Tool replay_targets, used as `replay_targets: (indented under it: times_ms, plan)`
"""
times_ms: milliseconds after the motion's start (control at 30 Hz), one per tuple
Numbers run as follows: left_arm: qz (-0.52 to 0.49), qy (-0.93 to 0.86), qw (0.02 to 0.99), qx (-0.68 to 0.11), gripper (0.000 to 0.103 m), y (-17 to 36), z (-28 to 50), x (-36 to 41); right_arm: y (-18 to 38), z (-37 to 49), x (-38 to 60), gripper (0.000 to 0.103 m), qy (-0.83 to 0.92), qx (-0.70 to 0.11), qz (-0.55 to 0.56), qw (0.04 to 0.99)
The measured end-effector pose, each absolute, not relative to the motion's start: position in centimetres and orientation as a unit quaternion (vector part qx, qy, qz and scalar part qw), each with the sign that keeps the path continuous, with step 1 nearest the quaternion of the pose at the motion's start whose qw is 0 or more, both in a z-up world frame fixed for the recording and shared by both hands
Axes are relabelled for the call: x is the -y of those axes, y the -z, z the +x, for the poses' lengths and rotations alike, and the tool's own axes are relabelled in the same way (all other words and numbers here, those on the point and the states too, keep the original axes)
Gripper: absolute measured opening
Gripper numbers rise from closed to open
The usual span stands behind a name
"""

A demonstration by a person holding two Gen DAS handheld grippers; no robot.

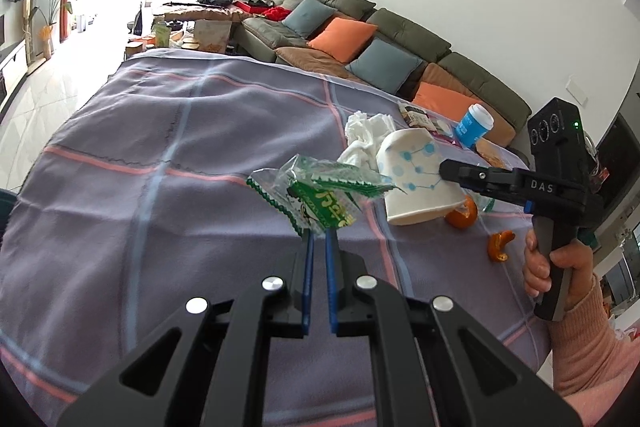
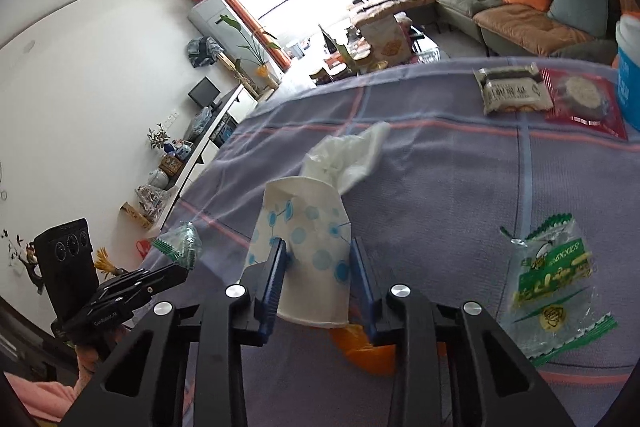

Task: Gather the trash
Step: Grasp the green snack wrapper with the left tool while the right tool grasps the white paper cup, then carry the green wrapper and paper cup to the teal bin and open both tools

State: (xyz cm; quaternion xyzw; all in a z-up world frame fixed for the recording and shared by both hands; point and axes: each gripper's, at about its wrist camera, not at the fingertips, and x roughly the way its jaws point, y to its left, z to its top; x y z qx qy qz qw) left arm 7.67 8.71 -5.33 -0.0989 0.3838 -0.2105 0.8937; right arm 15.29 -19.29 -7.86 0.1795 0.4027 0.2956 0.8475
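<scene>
Quick count on the plaid cloth point(image 1: 160, 131): two cups, one white with blue dots point(image 2: 304, 247) lying on its side and one blue cup point(image 1: 474, 127) standing far right; two green wrappers, one lifted off the cloth point(image 1: 320, 195) and one lying flat near right point(image 2: 556, 283); one crumpled tissue point(image 2: 348, 155) touching the dotted cup's far end; two snack packs point(image 2: 512, 91) far right; a couple of orange peel bits point(image 1: 500, 247). The left gripper point(image 1: 319, 239) is pinched fully closed on the lifted wrapper's edge. The right gripper point(image 2: 318, 255) sits partly open around the dotted cup, and its pads look pressed on the crumpled sides.
</scene>
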Motion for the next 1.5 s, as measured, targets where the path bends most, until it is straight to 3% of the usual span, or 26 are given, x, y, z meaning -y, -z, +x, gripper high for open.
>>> replay_targets:
  times_ms: [33,67,167,267,333,367,667,700,733,900,1500]
  plan:
    - [-0.099,0.211,0.894,-0.383,0.008,5.3,7.5,-8.9,7.6,15.4,19.1,0.022,-0.297,-0.399,0.178,0.849]
    - [-0.099,0.21,0.895,-0.382,0.008,5.2,7.3,-9.0,7.5,15.2,18.9,0.003,-0.3,-0.398,0.178,0.849]
    - [-0.102,0.21,0.896,-0.377,0.008,5.0,6.6,-9.6,7.3,15.0,18.1,0.001,-0.302,-0.399,0.164,0.85]
    - [-0.103,0.203,0.899,-0.375,0.008,5.0,6.0,-10.4,7.6,15.1,18.0,0.015,-0.303,-0.405,0.178,0.844]
    - [-0.105,0.199,0.899,-0.375,0.008,5.1,5.7,-10.9,7.7,15.1,18.2,0.055,-0.29,-0.405,0.185,0.847]
    - [-0.106,0.198,0.899,-0.375,0.008,5.1,5.5,-11.1,7.8,15.2,18.1,0.058,-0.288,-0.406,0.186,0.847]
    - [-0.119,0.187,0.901,-0.374,0.008,5.6,4.9,-12.8,9.0,16.3,16.1,0.062,-0.301,-0.437,0.178,0.829]
    - [-0.119,0.186,0.901,-0.373,0.008,5.7,4.7,-12.9,8.9,16.2,15.8,0.057,-0.306,-0.438,0.175,0.827]
    - [-0.12,0.185,0.901,-0.373,0.008,5.7,4.6,-13.0,8.9,16.1,15.5,0.041,-0.312,-0.441,0.171,0.824]
    - [-0.122,0.178,0.904,-0.37,0.008,5.6,4.1,-13.8,8.1,15.1,14.2,0.037,-0.327,-0.429,0.153,0.828]
    - [-0.136,0.118,0.922,-0.342,0.008,3.9,1.3,-20.1,4.3,14.4,7.0,0.037,-0.395,-0.377,0.134,0.827]
